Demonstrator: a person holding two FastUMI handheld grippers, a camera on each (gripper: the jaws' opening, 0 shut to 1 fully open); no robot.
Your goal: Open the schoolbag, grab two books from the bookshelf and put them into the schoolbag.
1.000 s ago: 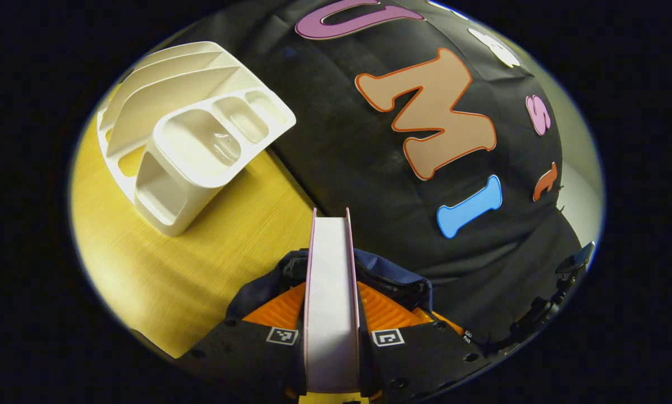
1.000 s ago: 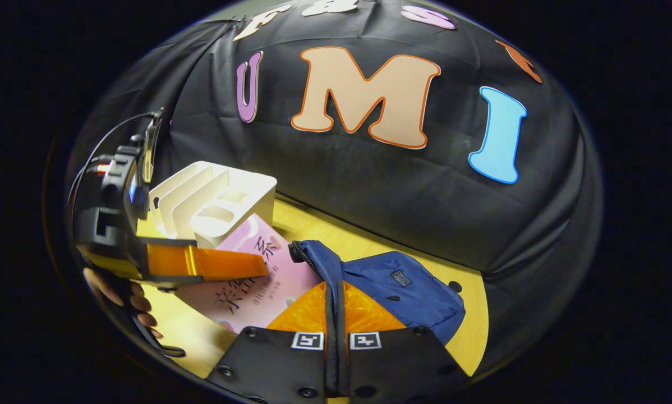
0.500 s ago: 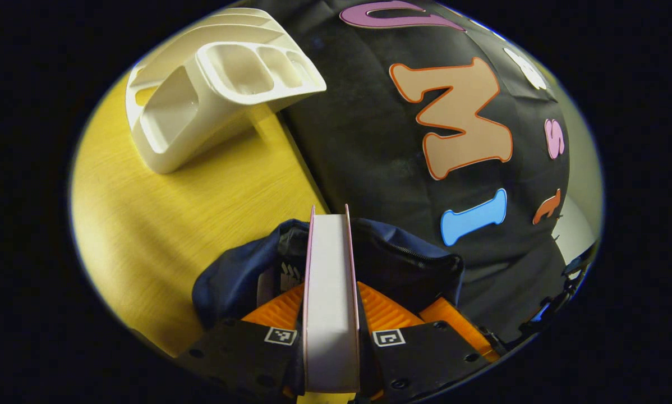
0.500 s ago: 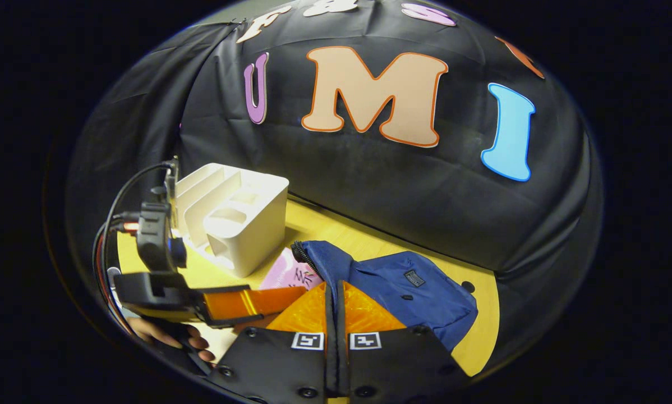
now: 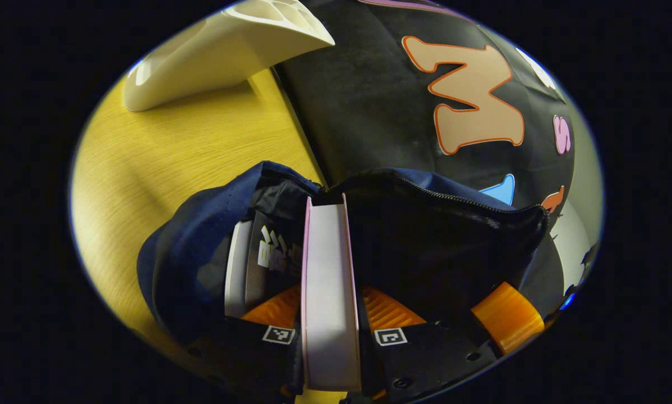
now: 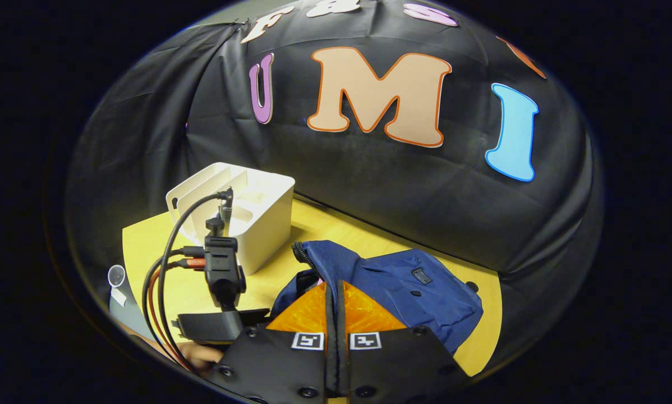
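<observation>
- Schoolbag (image 5: 201,235) lies on the tabletop (image 5: 162,151) with its zipped mouth gaping, and everything below is placed against that mouth.
- Nearest, the left gripper (image 5: 330,314) has its jaws pinching a pink-edged book (image 5: 325,280) by the covers, page block facing the camera, with the book's far end already past the lip of the mouth.
- Just beside that book, still inside the mouth, a second book (image 5: 246,264) stands against the bag's near wall, so I judge this to be the last book going in.
- To do it well, I would keep the pink-edged book parallel to the one inside, slide it deep, and only then spread the jaws.
- On the other side of the mouth, the right gripper (image 6: 331,314) has its jaws pressed together on the bag's rim, seemingly holding it up. Whether fabric sits between them I cannot tell for sure.
- Likely snags are the zipper edge (image 5: 454,199) arching over the mouth and the slack cloth beneath it. Dark open room lies under that arch.
- Beyond the mouth, bare tabletop runs to the white bookshelf (image 6: 246,213), well apart.
- Behind the bag the booth wall stands close, which leaves little room that way.
</observation>
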